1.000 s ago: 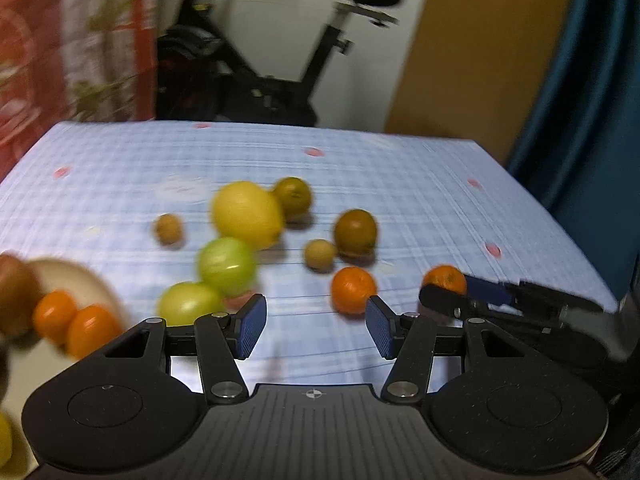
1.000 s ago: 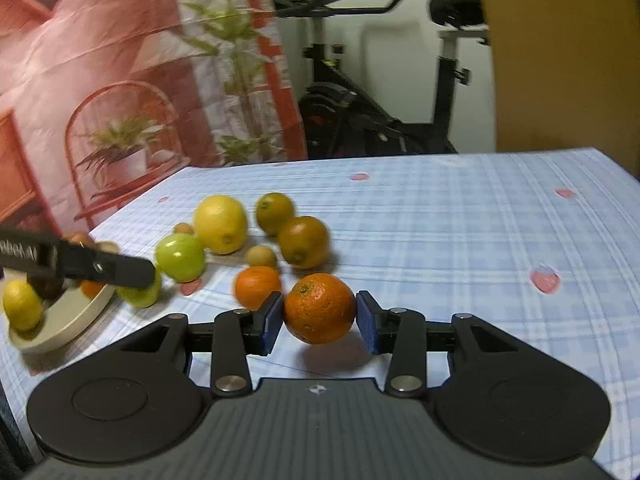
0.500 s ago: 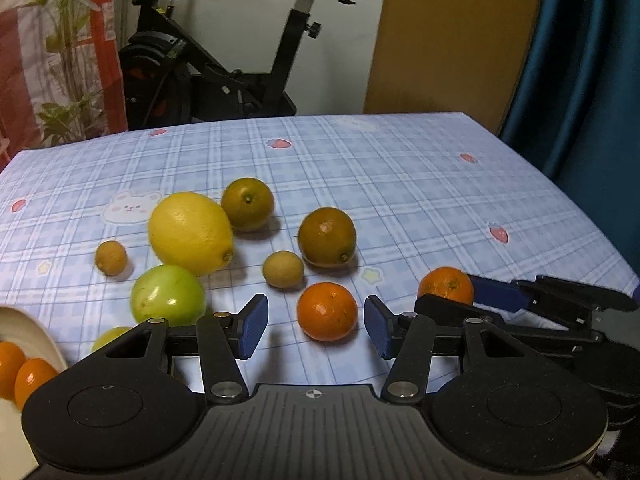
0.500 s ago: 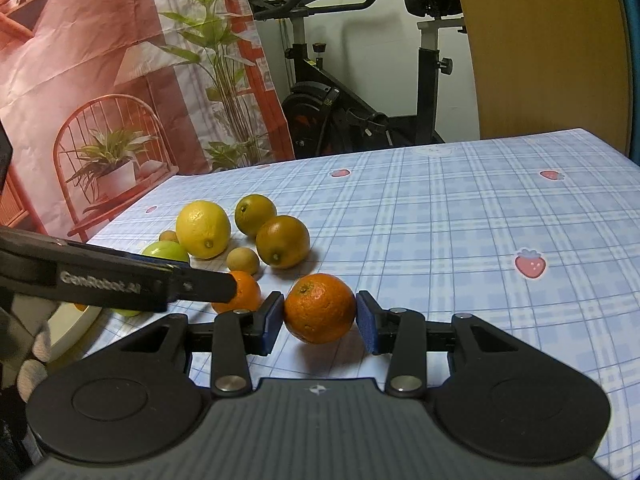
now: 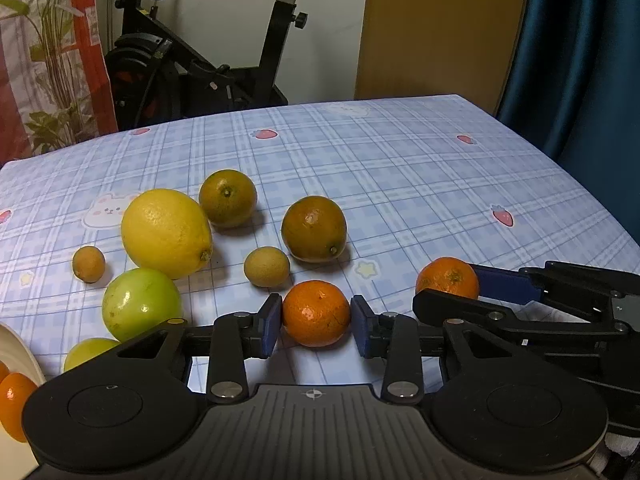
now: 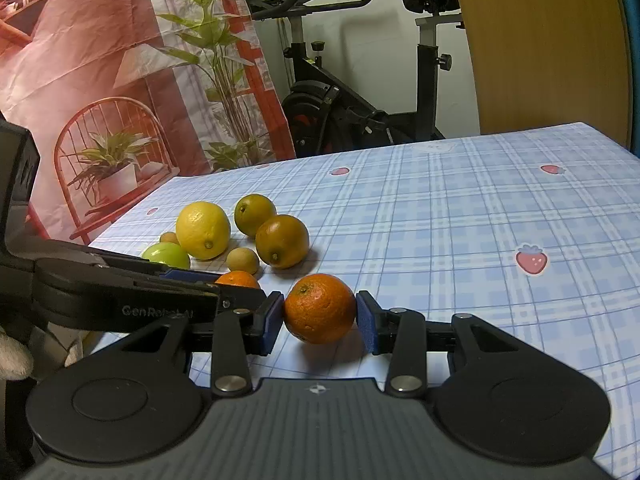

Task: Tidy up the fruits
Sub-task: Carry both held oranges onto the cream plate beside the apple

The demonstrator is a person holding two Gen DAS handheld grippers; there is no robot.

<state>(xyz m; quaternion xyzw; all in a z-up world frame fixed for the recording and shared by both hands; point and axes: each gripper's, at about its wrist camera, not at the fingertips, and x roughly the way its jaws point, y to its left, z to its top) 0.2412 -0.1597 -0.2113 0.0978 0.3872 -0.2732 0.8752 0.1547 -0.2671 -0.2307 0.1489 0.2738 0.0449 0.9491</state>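
On the blue checked tablecloth (image 5: 400, 168) my left gripper (image 5: 316, 326) is closing on a small orange (image 5: 316, 312), and both blue pads touch its sides. The same gripper (image 6: 236, 282) reaches in from the left in the right wrist view, with that orange (image 6: 238, 279) half hidden behind its fingers. My right gripper (image 6: 320, 322) is shut on a second orange (image 6: 320, 308) low over the cloth. From the left wrist camera it (image 5: 448, 286) enters from the right with its orange (image 5: 448, 278).
Behind the held orange lie a lemon (image 5: 166, 232), two green fruits (image 5: 140, 304), two dark greenish citrus (image 5: 314, 228) and two small brown fruits (image 5: 267, 266). A white plate (image 5: 20, 344) with oranges sits at the left edge. An exercise bike (image 5: 192, 68) stands beyond the table.
My left gripper swung from the plate side over to the small orange, sank, and narrowed its jaws onto it. The right gripper has kept still with its orange.
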